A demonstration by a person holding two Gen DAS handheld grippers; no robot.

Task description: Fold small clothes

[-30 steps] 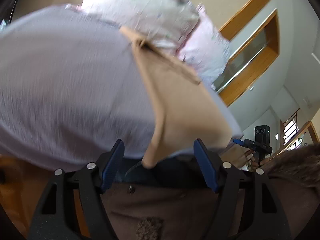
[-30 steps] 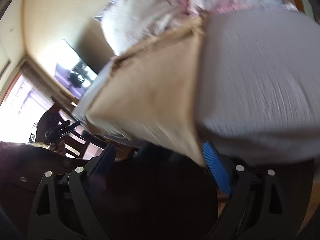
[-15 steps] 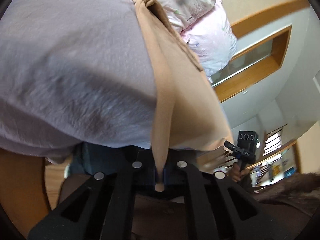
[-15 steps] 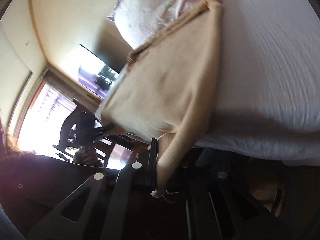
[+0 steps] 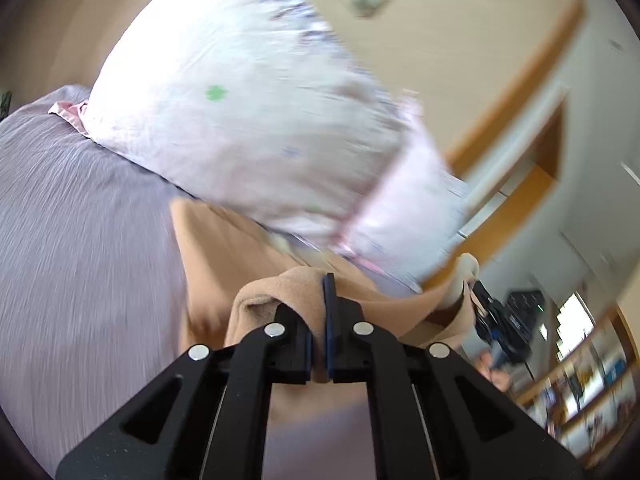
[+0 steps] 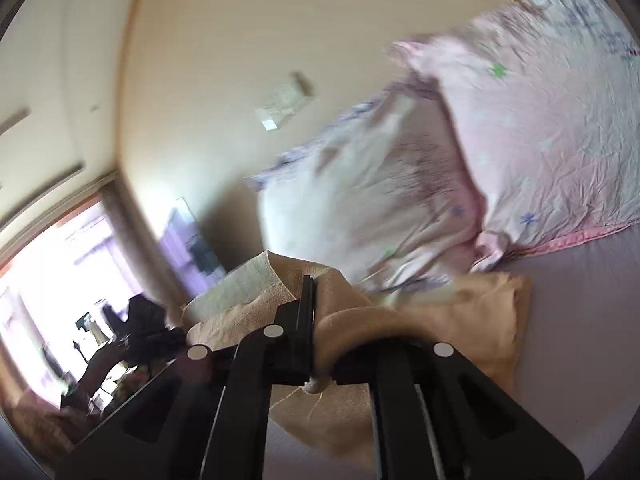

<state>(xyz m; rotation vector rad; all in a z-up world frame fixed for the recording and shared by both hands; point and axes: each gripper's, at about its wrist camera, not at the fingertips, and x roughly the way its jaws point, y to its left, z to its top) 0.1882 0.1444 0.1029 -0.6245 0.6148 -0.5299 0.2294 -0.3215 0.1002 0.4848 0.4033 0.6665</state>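
Note:
A small tan garment point(image 5: 216, 256) lies on the lilac bed sheet point(image 5: 80, 248), its far end against the pillows. My left gripper point(image 5: 318, 304) is shut on a near edge of the garment, which bunches over the jaws. My right gripper point(image 6: 316, 312) is shut on the other near edge of the tan garment point(image 6: 472, 312), which folds over the jaws. The near part of the cloth is lifted over the rest. The other gripper shows at the right in the left wrist view point(image 5: 500, 332).
Two pale pink printed pillows point(image 5: 248, 120) lie at the head of the bed, also in the right wrist view point(image 6: 540, 120). A beige wall point(image 6: 240, 60), a window point(image 6: 52, 280) and a wooden door frame point(image 5: 536, 184) surround the bed.
Both grippers shut on the garment's near edge, then lifted it and carried it forward toward the pillows, so the cloth now doubles over itself.

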